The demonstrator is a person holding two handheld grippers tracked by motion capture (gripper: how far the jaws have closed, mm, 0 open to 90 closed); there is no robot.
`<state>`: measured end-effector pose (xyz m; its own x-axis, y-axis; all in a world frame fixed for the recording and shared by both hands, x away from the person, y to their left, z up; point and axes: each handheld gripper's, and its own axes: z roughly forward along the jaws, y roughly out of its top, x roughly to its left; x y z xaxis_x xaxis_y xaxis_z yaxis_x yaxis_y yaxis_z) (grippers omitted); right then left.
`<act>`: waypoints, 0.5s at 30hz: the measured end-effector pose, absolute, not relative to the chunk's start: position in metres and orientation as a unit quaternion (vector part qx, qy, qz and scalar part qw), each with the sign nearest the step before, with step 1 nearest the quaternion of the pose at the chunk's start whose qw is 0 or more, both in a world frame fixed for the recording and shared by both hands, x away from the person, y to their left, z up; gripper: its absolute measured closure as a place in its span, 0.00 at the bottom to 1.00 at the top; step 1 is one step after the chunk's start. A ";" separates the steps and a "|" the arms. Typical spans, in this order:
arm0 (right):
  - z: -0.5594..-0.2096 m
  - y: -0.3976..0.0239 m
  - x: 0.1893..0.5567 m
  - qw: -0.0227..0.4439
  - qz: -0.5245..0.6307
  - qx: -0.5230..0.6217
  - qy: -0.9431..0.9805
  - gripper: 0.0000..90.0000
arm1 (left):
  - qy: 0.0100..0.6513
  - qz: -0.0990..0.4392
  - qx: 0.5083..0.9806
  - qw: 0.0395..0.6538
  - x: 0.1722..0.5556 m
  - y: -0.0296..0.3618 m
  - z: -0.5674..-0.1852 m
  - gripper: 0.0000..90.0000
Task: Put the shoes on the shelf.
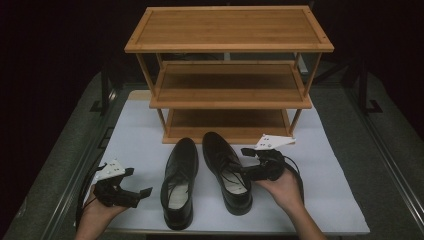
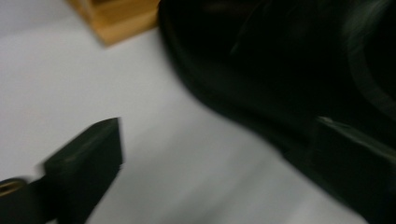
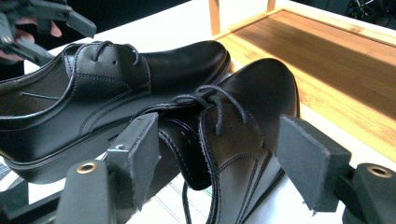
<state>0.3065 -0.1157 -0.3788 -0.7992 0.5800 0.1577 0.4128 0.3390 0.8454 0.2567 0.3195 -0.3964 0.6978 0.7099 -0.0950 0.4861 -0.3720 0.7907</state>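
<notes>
Two black lace-up shoes stand side by side on the white mat (image 1: pixel 135 135), toes towards the rack: the left shoe (image 1: pixel 180 182) and the right shoe (image 1: pixel 225 170). My left gripper (image 1: pixel 137 182) hovers open to the left of the left shoe; in its own view the gripper (image 2: pixel 219 163) has bare mat between its jaws and the left shoe (image 2: pixel 280 70) is blurred beside the right jaw. My right gripper (image 1: pixel 246 162) is at the right shoe's outer side. In its own view the gripper (image 3: pixel 219 158) stands open, with the laced part of the right shoe (image 3: pixel 261 107) between the spread pads.
A three-tier wooden shoe rack (image 1: pixel 230 100) stands behind the shoes with bare shelves; its bottom shelf (image 3: pixel 327 60) lies just past the toes. The left shoe (image 3: pixel 116 93) and the other gripper (image 3: pixel 42 23) show beyond the right shoe. Dark floor surrounds the mat.
</notes>
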 end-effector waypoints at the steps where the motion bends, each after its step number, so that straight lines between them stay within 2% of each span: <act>1: -0.379 -0.116 0.307 0.086 0.488 0.306 0.813 0.32 | 0.362 0.131 0.819 0.426 0.256 0.318 -0.392 0.08; 5: -0.377 -0.118 0.308 0.083 0.488 0.306 0.813 0.31 | 0.348 0.121 0.818 0.443 0.256 0.310 -0.379 0.09; 7: -0.377 -0.117 0.308 0.080 0.487 0.303 0.815 0.31 | 0.338 0.124 0.820 0.446 0.256 0.306 -0.372 0.17; 15: -0.376 -0.114 0.311 0.070 0.489 0.297 0.817 0.34 | 0.302 0.125 0.829 0.455 0.261 0.284 -0.357 0.18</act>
<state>0.3105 -0.1144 -0.3760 -0.8139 0.5537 0.1762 0.4167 0.3449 0.8411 0.2606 0.2836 -0.3565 0.7866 0.6137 -0.0681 0.3872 -0.4043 0.8286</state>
